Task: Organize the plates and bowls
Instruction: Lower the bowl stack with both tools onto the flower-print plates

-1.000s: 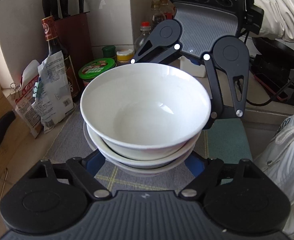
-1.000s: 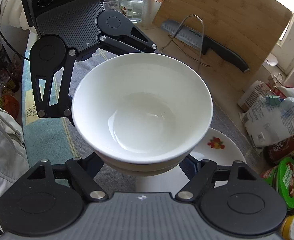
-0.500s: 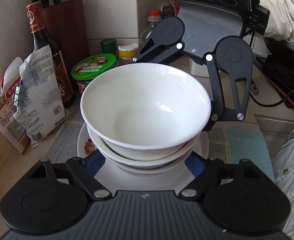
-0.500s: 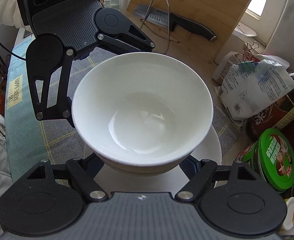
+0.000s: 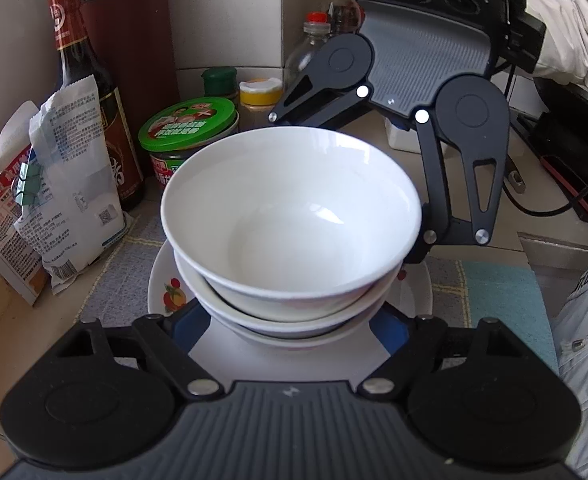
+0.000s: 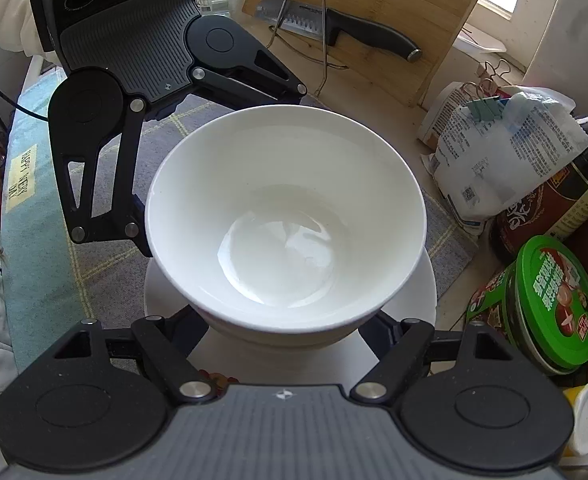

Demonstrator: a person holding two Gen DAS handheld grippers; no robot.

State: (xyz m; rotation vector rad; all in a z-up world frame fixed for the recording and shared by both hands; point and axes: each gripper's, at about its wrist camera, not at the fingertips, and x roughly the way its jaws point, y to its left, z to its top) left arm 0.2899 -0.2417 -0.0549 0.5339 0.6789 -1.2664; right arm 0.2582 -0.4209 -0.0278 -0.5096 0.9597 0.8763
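A stack of white bowls (image 5: 290, 216) is held between both grippers, one on each side. My left gripper (image 5: 290, 320) is shut on the stack's near side in its own view, and its fingertips are hidden under the bowls. My right gripper (image 6: 290, 328) is shut on the opposite side. Each gripper shows across the stack in the other's view: the right one (image 5: 414, 92) and the left one (image 6: 134, 80). The stack is over a white plate (image 5: 166, 292) with a fruit print, which also shows in the right wrist view (image 6: 426, 284). I cannot tell if the stack touches the plate.
A grey and teal mat (image 5: 494, 288) lies under the plate. A green-lidded jar (image 5: 188, 126), a dark sauce bottle (image 5: 82, 64), clipped bags (image 5: 66, 200) and a knife block (image 5: 134, 40) stand close by. A cutting board (image 6: 374, 4) and a knife (image 6: 350, 28) are nearby.
Both grippers have carried the bowl stack toward the jars and bottles. The fruit-print plate has come fully under the stack, and the stack sits lower over it.
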